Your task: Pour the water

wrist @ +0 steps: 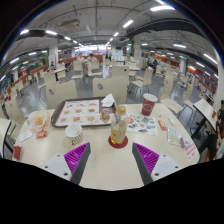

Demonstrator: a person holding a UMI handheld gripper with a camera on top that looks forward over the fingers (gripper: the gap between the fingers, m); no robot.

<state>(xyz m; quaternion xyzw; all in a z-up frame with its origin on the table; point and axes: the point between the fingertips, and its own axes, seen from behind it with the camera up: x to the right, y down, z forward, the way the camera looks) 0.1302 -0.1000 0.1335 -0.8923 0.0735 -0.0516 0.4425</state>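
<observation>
The tool point(111, 160) hangs above a pale surface point(105, 172) with its two fingers spread wide and nothing held between them; the purple pads point(150, 157) face each other across bare tabletop. Just ahead of the fingers, roughly centred between them, a clear plastic bottle point(118, 129) stands upright on a small dark red coaster point(118, 143), with an amber tint low in its body and a label whose writing is too small to read. To the left a white cup point(73, 134) sits near the left finger, and farther left stands a pale printed cup point(40, 125). Behind the bottle lies a dark tray point(82, 112) of food, and to the right a red paper cup point(148, 104) stands beyond some colourful wrappers point(145, 124). Beyond them stretch rows of tables and chairs point(95, 72) under ceiling lights.
</observation>
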